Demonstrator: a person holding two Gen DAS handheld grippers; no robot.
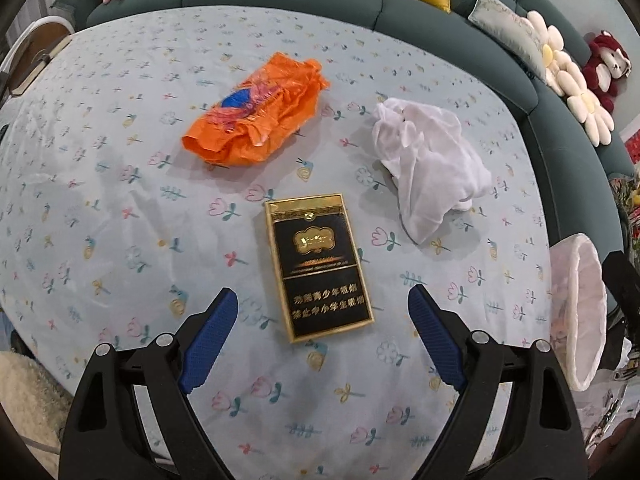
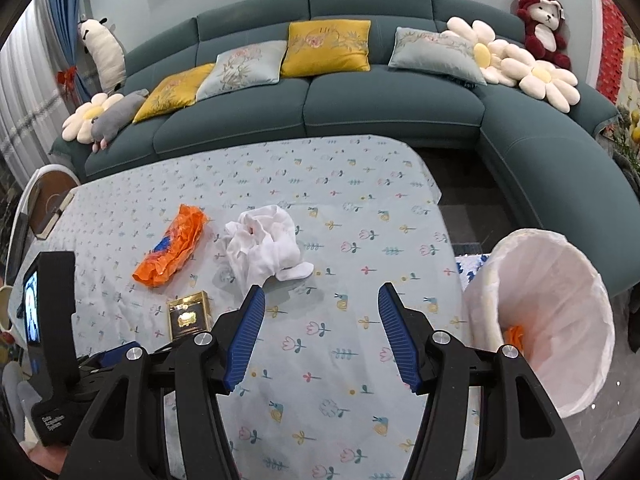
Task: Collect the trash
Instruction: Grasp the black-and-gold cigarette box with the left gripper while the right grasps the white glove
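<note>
A black and gold cigarette pack [image 1: 320,266] lies flat on the floral tablecloth [image 1: 120,200], its near end between the spread blue pads of my left gripper [image 1: 323,300], which is open and not touching it. Beyond it lie a crumpled orange plastic bag [image 1: 256,114] and a crumpled white tissue wad [image 1: 430,164]. In the right wrist view my right gripper [image 2: 322,296] is open over bare cloth, just short of the white wad [image 2: 266,244]; the orange bag [image 2: 172,246] and the pack [image 2: 189,314] lie to its left. The left gripper's body [image 2: 56,344] shows at that view's lower left.
A white-lined trash bin [image 2: 560,320] stands off the table's right edge with an orange scrap [image 2: 514,336] inside; it also shows at the right as the bin [image 1: 580,312]. A teal sofa [image 2: 392,104] with cushions and plush toys runs behind the table. A round stand [image 2: 44,200] sits at the far left.
</note>
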